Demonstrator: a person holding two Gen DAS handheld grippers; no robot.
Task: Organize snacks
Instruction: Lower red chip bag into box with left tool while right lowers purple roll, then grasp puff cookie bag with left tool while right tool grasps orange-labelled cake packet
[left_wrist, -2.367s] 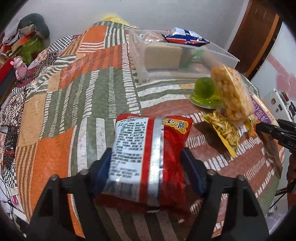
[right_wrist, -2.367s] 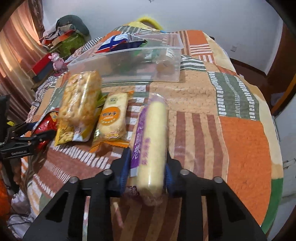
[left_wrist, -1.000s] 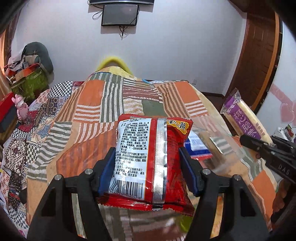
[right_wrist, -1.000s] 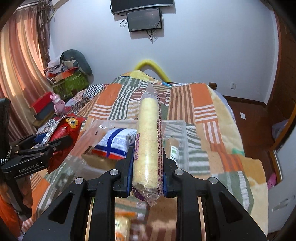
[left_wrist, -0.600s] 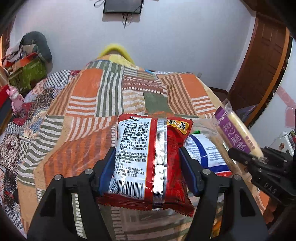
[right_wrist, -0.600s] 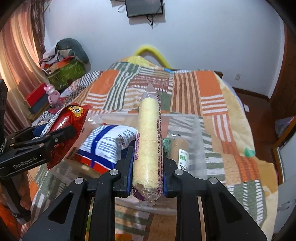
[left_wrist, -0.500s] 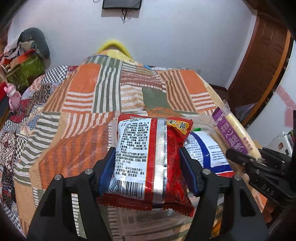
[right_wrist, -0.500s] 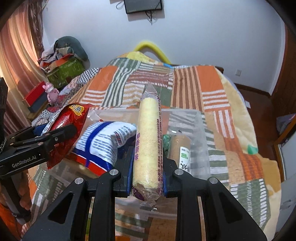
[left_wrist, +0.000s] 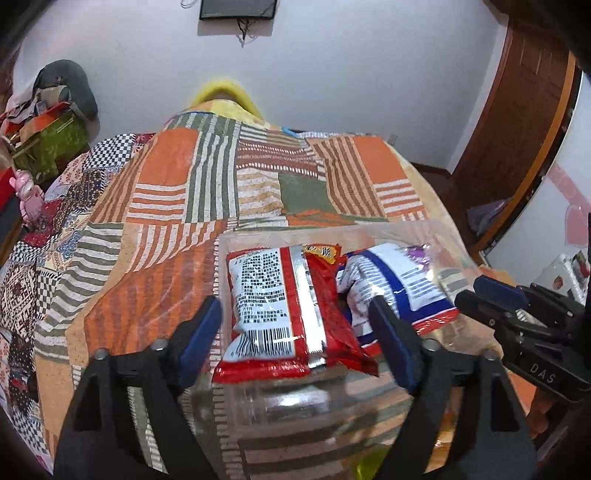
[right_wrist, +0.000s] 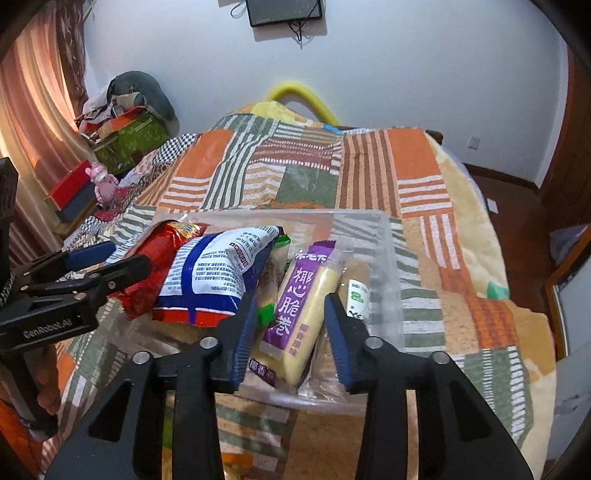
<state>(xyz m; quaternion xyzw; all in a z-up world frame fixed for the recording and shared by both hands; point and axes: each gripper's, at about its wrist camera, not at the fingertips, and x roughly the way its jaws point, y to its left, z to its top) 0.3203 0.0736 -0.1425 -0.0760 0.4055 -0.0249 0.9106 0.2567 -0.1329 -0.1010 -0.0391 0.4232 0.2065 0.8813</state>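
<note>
The left gripper (left_wrist: 295, 332) is seen with its jaws spread wide, and nothing is held between them. Just ahead, between the blue pads but touched by neither, the red snack packet (left_wrist: 284, 314) lies inside the clear plastic bin (left_wrist: 251, 238), its long axis running away from the gripper, its printed back turned up. Beside it on the right, the blue-and-white packet (left_wrist: 391, 280) is propped against it.

The right gripper (right_wrist: 291, 332) is likewise parted, with a gap visible on either side of the purple-labelled roll (right_wrist: 303, 314), so the roll is judged released and resting in the bin (right_wrist: 388, 254). Its long axis points forward and slightly rightward, leaning on the snacks beneath. To its right a small green-labelled tube (right_wrist: 358, 291) is wedged against the bin wall.

Both packets are thus placed, and each gripper is nearer its own item. The coming move is judged a straight withdrawal, up and back along each packet's long axis, so that the pads are not dragged across wrappers. Beyond the bin, the patchwork blanket (right_wrist: 369, 162) is spread over the bed.
</note>
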